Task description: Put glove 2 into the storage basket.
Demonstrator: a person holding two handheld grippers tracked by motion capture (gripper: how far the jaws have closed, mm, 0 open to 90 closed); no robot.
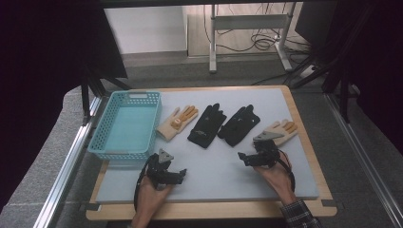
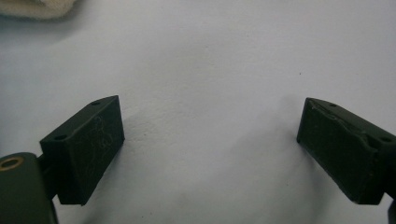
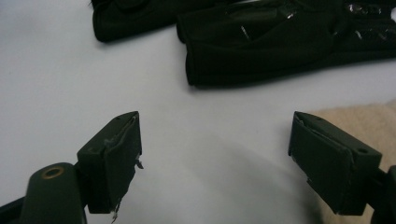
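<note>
Four gloves lie in a row on the grey mat: a cream and orange glove (image 1: pixel 177 122), two black gloves (image 1: pixel 206 125) (image 1: pixel 238 124), and another cream and orange glove (image 1: pixel 280 132) at the right. My left gripper (image 1: pixel 182 174) rests open over bare mat near the front, nothing between its jaws (image 2: pixel 210 154). My right gripper (image 1: pixel 243 158) is open just in front of the right cream glove (image 3: pixel 359 116); the black glove (image 3: pixel 280 42) lies ahead of its jaws.
A light blue plastic basket (image 1: pixel 125 124) stands at the left of the mat, beside the left cream glove. The wooden table edge (image 1: pixel 214 210) runs along the front. Metal rails flank the table on both sides.
</note>
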